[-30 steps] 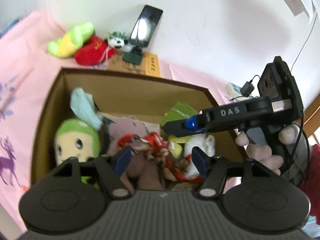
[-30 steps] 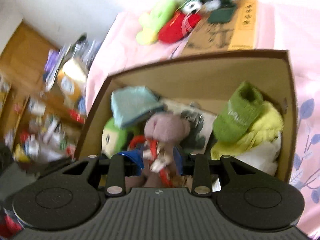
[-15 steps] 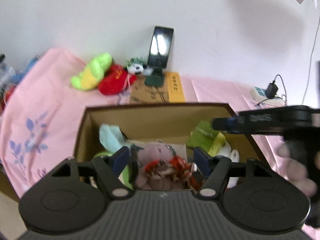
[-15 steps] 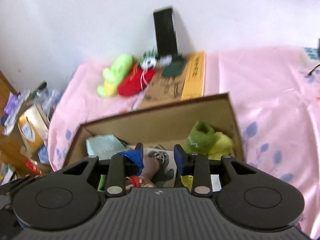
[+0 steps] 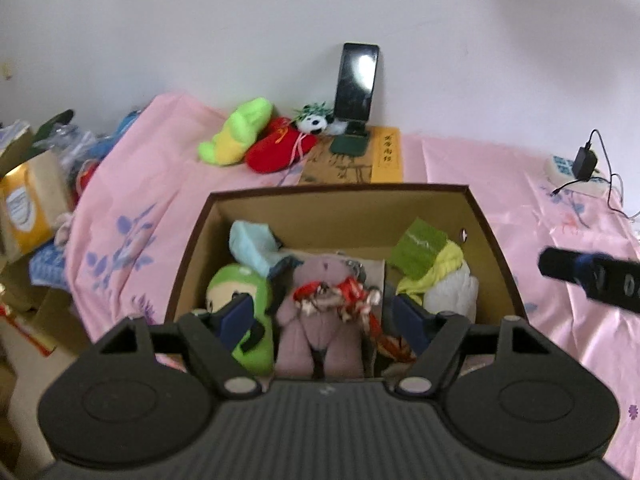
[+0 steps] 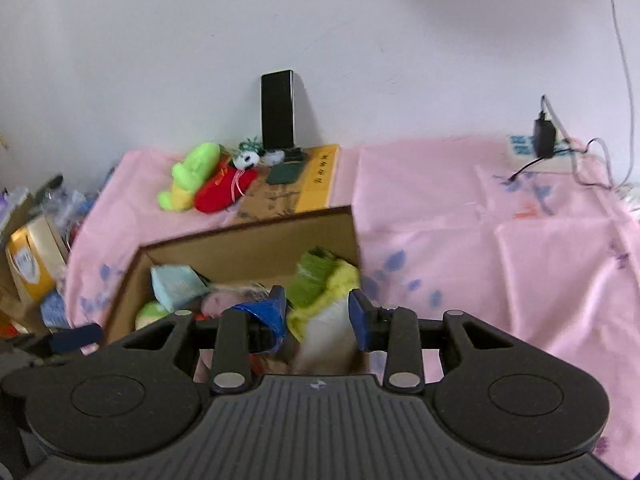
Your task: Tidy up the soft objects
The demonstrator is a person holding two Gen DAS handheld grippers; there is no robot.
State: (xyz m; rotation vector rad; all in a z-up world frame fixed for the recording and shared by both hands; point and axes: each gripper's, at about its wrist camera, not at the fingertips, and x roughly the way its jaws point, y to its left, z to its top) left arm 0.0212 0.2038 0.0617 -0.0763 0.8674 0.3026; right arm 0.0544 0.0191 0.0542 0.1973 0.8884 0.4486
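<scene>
The cardboard box [image 5: 486, 224] sits near the front edge of my pink-sheeted bed [image 5: 460, 160], holding a mauve bear [image 5: 320, 320], a green doll [image 5: 236, 292] and socks. My left gripper [image 5: 324, 316] and right gripper [image 6: 318, 316] hang spread and empty above it. By the back edge lie a green-yellow plush [image 5: 236, 132] and a red plush [image 5: 276, 148].

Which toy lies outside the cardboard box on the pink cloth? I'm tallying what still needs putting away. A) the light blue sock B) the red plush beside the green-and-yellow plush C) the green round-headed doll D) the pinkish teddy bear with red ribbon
B: the red plush lies on the pink cloth next to the green-and-yellow plush, behind the cardboard box; the other three sit inside it.
</scene>
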